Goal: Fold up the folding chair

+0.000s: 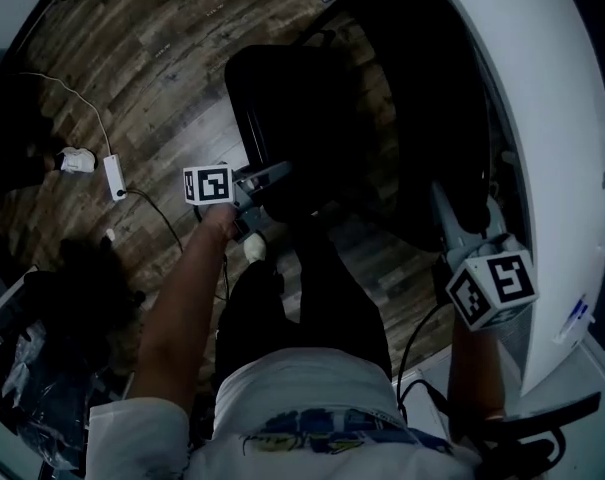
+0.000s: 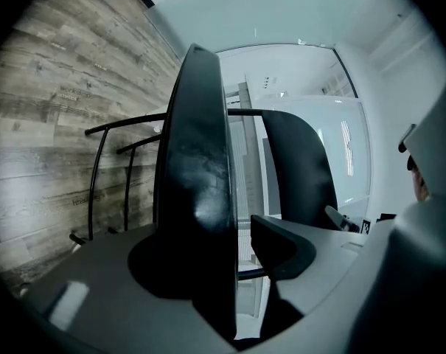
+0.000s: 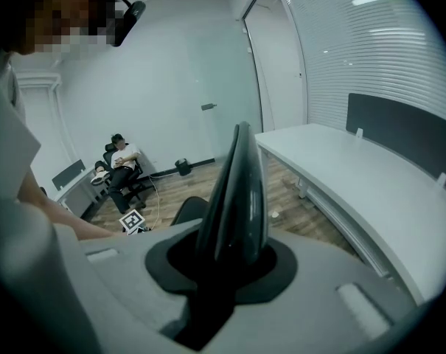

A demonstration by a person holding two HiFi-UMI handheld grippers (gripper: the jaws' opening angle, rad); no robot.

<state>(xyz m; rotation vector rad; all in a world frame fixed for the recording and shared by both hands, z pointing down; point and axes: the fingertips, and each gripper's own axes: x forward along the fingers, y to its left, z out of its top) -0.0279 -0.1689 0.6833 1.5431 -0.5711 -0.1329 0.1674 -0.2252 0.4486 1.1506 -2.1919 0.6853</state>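
The right hand-held gripper (image 3: 234,262) clamps the backrest (image 3: 241,190) at three o'clock; the left hand-held gripper (image 2: 231,253), jaws loosely open around the seat (image 2: 197,161), should pinch firmly before lifting.

In the head view, the seat (image 1: 282,108) of the folding chair lies at twelve o'clock from the person's legs (image 1: 322,298), with the chair back (image 1: 432,118) at two o'clock of them and the table (image 1: 552,138) beyond it at three o'clock. The left gripper (image 1: 265,196) sits at the seat's six o'clock edge with the seat between its jaws, and the right gripper (image 1: 447,208), at four o'clock of the seat, has the chair back between its jaws. On the floor (image 1: 152,48), at nine o'clock of the left gripper, a cable (image 1: 87,103) runs to an adapter (image 1: 114,176).
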